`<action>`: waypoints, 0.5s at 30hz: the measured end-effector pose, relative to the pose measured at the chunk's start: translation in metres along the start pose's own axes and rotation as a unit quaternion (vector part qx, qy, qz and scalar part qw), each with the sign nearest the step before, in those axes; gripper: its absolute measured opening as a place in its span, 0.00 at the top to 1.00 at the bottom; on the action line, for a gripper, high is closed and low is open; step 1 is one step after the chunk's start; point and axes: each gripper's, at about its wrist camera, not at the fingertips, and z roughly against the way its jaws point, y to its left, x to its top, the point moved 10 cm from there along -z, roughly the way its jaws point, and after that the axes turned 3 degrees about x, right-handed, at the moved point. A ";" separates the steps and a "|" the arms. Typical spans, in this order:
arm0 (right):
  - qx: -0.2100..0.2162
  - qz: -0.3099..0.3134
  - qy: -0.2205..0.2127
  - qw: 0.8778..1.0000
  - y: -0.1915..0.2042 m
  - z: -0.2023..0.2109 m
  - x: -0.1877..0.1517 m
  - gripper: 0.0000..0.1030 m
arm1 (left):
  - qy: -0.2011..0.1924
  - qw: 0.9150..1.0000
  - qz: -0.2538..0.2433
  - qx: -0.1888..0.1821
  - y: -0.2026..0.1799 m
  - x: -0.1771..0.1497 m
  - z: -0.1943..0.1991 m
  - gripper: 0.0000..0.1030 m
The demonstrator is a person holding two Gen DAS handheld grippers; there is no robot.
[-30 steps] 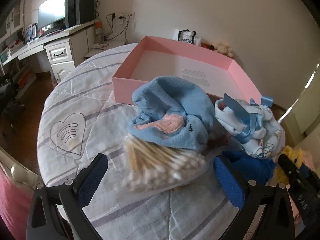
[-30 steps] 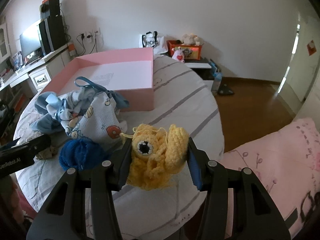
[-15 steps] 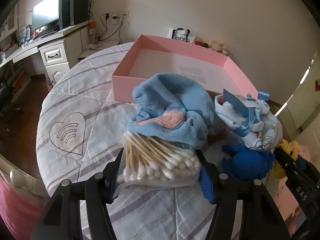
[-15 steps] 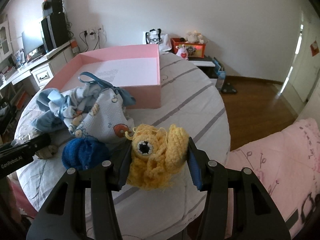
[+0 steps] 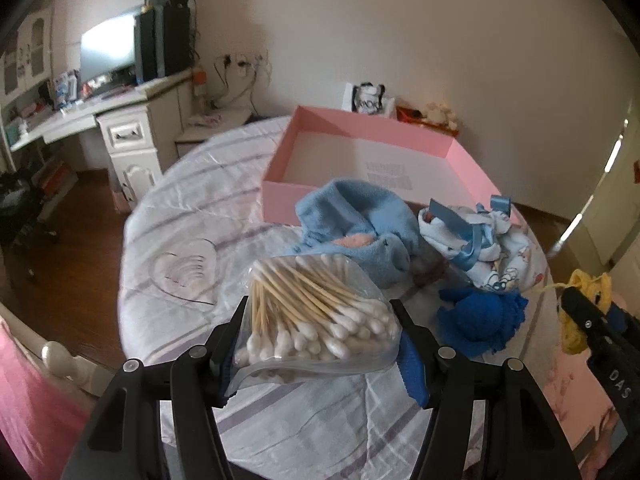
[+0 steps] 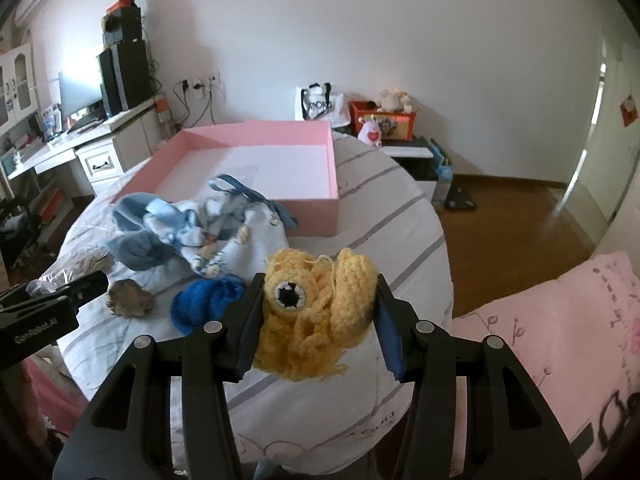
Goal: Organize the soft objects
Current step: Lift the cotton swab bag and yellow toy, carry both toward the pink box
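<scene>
The print on the floor of the pink box [image 5: 384, 168] is too small to read. The blue fleece [image 5: 360, 228] hides part of the box's near wall. A brown lump [image 6: 129, 299] on the desk is too blurred to identify. The pink bedding [image 6: 560, 320] is cut off by the right edge.

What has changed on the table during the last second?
The left gripper closed its fingers on the bag of cotton swabs and lifted it. The right gripper kept the yellow crochet toy, now raised. The pink box and clothes stayed.
</scene>
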 end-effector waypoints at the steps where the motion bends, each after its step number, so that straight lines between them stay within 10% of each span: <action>1: 0.001 0.002 -0.005 1.000 0.002 0.004 0.002 0.54 | -0.011 1.000 -0.001 0.006 0.001 0.001 0.010 0.42; 15: 0.028 0.027 -0.096 0.995 0.034 0.091 0.029 0.54 | -0.107 0.994 -0.012 -0.002 -0.006 -0.002 0.122 0.42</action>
